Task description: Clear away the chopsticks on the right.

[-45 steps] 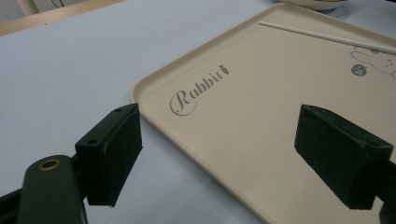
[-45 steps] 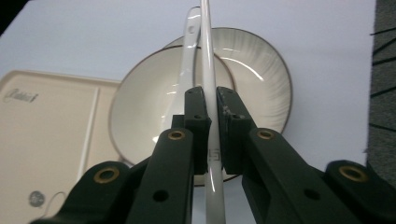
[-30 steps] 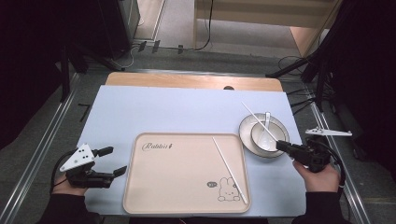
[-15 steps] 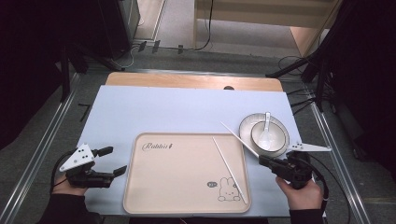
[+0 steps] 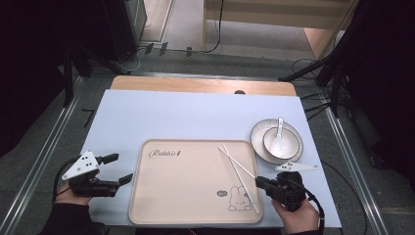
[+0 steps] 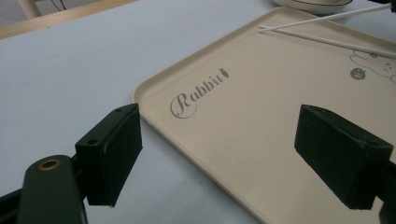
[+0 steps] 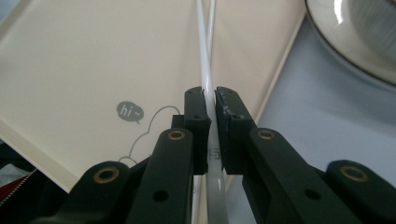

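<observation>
Right gripper (image 5: pixel 260 183) sits at about five o'clock on the table in the high view, jaws pinched tight on a white chopstick (image 5: pixel 230 159) whose far tip reaches toward eleven o'clock over the tray (image 5: pixel 186 196). A second chopstick (image 5: pixel 244 180) lies on the tray's right side, crossing the first near its upper end. Over at eight o'clock the left gripper (image 5: pixel 119 169) rests just off the tray's left edge, jaws spread wide with nothing between them. At three o'clock, beside the tray's top right corner, a plate (image 5: pixel 259 144) carries a bowl (image 5: pixel 288 142) with a white spoon (image 5: pixel 279 139) lying in it. All of it sits on a pale blue table (image 5: pixel 195 117).

Switch to the left gripper view: two black pads (image 6: pixel 116 154) stand far apart, the tray's corner with the word Rabbit between them, and both chopsticks show at one o'clock.

Now the right gripper view: the pads (image 7: pixel 196 116) press on the held chopstick, which runs straight up to twelve o'clock over the tray, the other chopstick crossing it just above the jaws. The plate's rim curves in at two o'clock
</observation>
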Available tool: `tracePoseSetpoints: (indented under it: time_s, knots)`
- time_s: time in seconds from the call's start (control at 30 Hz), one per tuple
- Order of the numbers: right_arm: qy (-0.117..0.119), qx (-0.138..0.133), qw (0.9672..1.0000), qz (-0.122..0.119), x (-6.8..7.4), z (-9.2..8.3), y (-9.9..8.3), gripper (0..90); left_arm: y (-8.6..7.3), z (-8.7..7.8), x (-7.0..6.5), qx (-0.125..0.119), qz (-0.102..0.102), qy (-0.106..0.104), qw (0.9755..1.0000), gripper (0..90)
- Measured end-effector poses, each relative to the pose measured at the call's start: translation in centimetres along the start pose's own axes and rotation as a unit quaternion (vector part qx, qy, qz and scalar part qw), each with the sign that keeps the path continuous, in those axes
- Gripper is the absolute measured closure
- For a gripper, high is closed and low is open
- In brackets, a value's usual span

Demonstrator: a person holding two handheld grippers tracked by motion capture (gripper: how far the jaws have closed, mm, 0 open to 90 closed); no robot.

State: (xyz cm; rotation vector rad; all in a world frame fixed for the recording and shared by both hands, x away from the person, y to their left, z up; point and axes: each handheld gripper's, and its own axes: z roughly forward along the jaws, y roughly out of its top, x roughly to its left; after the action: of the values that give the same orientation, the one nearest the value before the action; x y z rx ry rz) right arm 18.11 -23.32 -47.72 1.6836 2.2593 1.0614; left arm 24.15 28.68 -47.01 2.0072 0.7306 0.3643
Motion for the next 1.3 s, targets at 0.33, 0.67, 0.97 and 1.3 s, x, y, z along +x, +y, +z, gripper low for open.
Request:
tracePoseSetpoints:
  time_s: [0.33, 0.67, 0.97, 1.3]
  knots:
    - [-0.001, 0.028, 0.9996, 0.0, 2.1, 2.8, -1.8, 84.3, 0.0, 0.0, 0.0, 0.0, 0.004, -0.003, 1.0, 15.5]
    - [0.023, 0.051, 0.9984, 0.003, 2.5, 5.0, -2.3, 83.8, 0.0, 0.0, -0.1, -0.003, 0.007, -0.008, 0.9999, 15.5]
    - [0.023, 0.048, 0.9985, 0.009, 1.7, 5.0, -2.5, 77.2, 0.1, 0.0, -0.1, -0.001, 0.008, -0.008, 0.9999, 15.5]
    - [0.02, 0.042, 0.9989, -0.004, 2.0, 4.0, -2.1, 65.7, 0.0, 0.0, -0.1, 0.001, 0.007, -0.007, 0.9999, 15.5]
